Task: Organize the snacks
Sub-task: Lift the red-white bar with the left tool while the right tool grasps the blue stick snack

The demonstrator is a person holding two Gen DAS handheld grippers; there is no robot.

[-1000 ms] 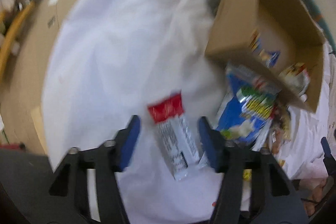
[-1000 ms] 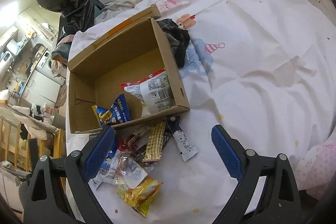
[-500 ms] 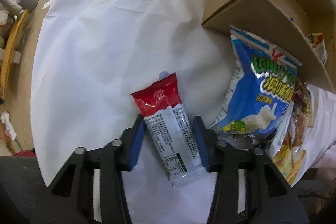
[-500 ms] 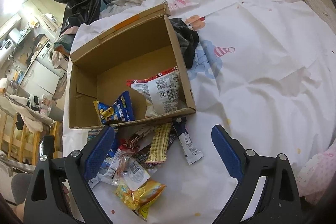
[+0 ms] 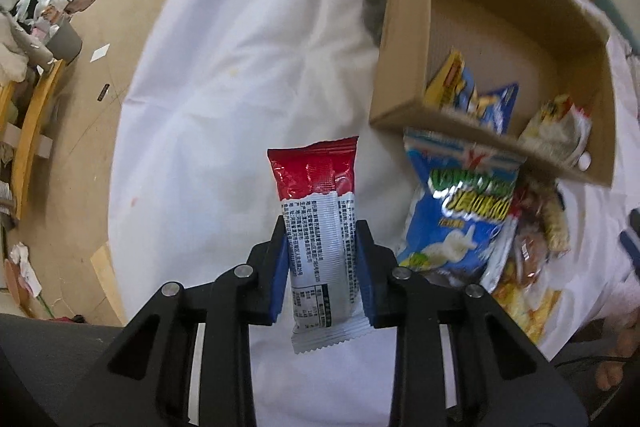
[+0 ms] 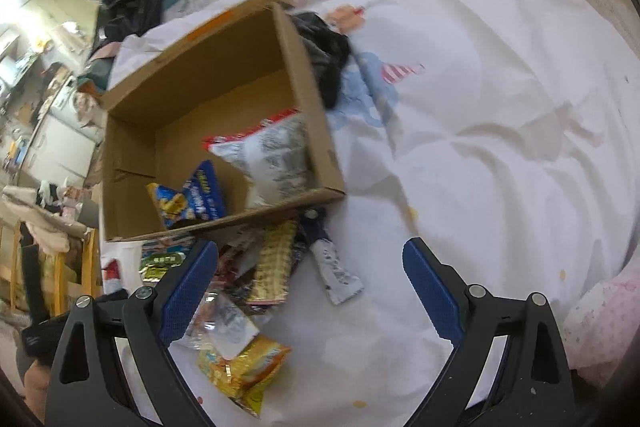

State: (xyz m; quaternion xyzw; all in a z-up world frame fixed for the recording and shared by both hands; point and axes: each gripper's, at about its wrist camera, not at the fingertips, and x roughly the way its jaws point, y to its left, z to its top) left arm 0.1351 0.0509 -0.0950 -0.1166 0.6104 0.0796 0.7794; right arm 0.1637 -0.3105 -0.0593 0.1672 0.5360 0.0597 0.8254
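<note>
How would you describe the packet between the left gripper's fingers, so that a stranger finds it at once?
Find the open cardboard box on the white bedsheet. Beside the box, the left gripper closes on a long narrow packet. Unlike the blue chips bag nearby, it is silver-white with a red end.

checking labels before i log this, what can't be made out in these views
- Left wrist view: print on the red and white packet in the left tool is too small.
- Right wrist view: cardboard box front wall hides its snacks' lower parts.
- Right wrist view: right tool covers part of the snack pile.
</note>
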